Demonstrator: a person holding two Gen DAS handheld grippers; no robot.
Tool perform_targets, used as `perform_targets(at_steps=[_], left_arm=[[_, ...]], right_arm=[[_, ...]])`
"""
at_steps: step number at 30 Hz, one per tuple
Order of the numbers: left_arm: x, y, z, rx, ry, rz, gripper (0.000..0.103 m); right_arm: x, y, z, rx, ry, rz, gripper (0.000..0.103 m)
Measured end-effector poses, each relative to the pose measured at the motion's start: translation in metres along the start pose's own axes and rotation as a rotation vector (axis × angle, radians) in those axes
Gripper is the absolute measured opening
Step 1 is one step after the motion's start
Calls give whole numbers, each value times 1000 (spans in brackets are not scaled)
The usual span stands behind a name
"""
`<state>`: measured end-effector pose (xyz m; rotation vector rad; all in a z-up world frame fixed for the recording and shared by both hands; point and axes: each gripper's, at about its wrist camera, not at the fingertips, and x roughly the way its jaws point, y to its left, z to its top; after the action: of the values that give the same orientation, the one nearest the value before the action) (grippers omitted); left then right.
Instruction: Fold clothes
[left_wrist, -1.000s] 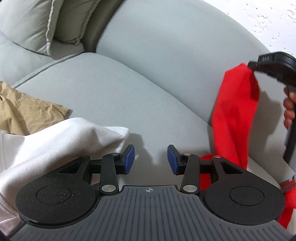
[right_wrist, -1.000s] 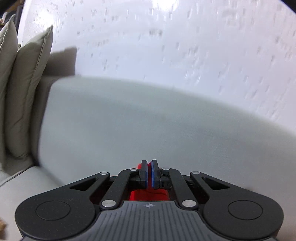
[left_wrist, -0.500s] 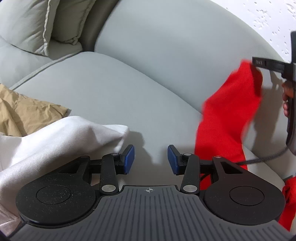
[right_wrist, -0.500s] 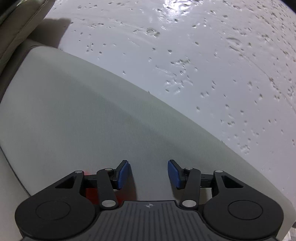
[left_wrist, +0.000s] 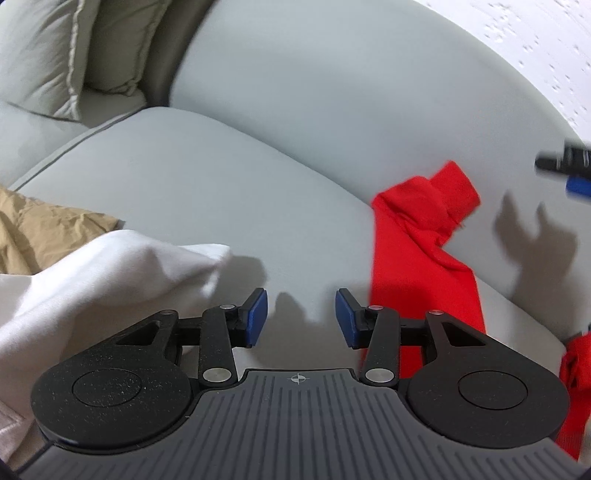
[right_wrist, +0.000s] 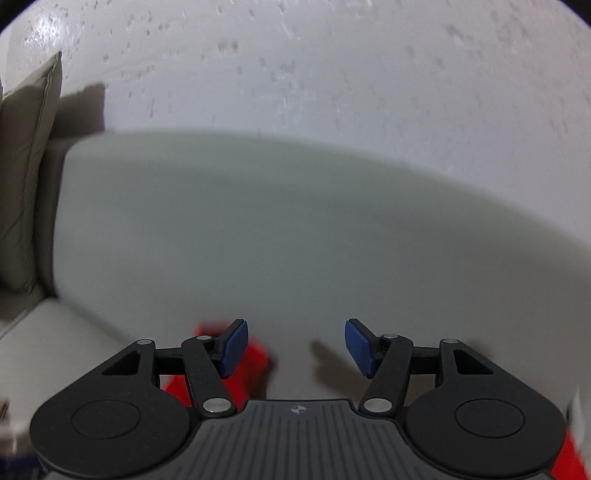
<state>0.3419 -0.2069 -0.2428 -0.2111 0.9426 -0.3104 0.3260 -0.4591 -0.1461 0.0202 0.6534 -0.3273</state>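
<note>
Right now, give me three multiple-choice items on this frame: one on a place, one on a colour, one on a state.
1. Where does the red garment lie?
A. on the sofa
B. on the floor
C. in a basket

2. What colour is the cloth next to the left gripper?
A. blue
B. white
C. green

3. What is between the right gripper fingers?
A. the red garment
B. a pillow
C. nothing

Answers: 1 A, it drapes over seat and backrest; 2 B, the white garment sits beside its left finger; 3 C, the jaws are opening with only sofa showing between the pads.
</note>
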Motion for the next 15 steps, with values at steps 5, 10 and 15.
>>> perform_targets(at_steps=[5,10,15], left_arm=[[2,-39,-16,160,76,-195,31],[2,-90,-55,330,181,-334,23],[0,-128,-91,490,212,-321,27]], right_arm=[[-36,-26,-65,85,110,26,46],[-82,-66,-138,124,199,-27,46],[-136,-126,-191,198,226,-123,46]])
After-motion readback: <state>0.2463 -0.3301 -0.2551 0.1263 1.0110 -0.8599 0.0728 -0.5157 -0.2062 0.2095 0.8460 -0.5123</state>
